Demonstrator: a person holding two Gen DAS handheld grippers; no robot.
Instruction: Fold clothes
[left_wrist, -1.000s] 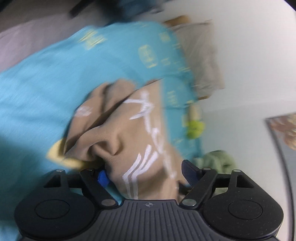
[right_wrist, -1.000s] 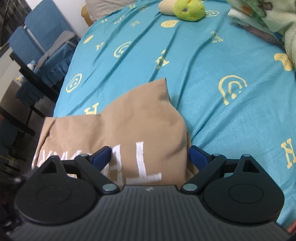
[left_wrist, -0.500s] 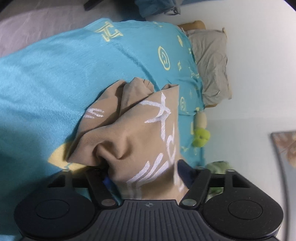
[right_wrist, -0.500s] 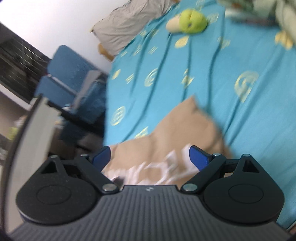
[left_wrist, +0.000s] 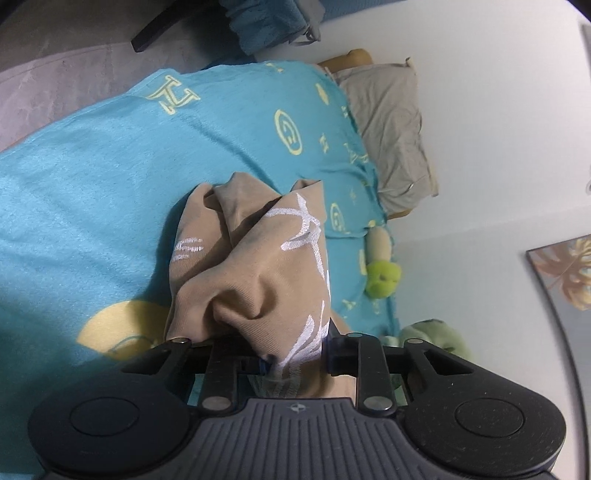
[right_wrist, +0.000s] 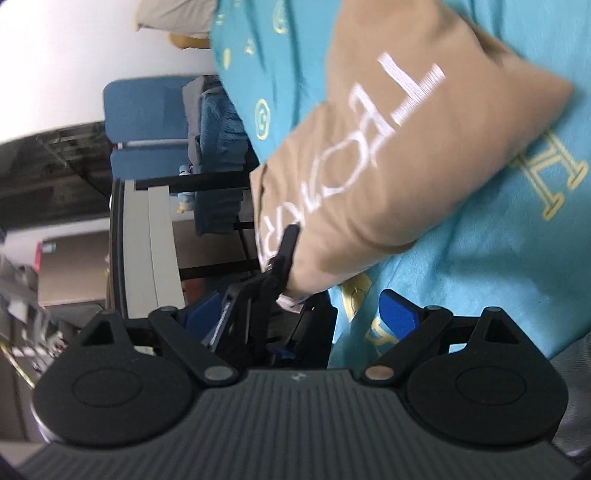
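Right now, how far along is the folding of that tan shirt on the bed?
Early. The tan shirt lies bunched and creased on the teal bedspread, no tidy fold showing. In hand: the left gripper has just been closing and pinches its near edge. The right gripper is open, holding nothing. Smoothing and folding remain.

One tan garment (left_wrist: 255, 280) on one bed (left_wrist: 92, 192). One grey pillow (left_wrist: 391, 122) at one o'clock. One green plush toy (left_wrist: 380, 273) at three o'clock. Two blue chairs (right_wrist: 144, 107).
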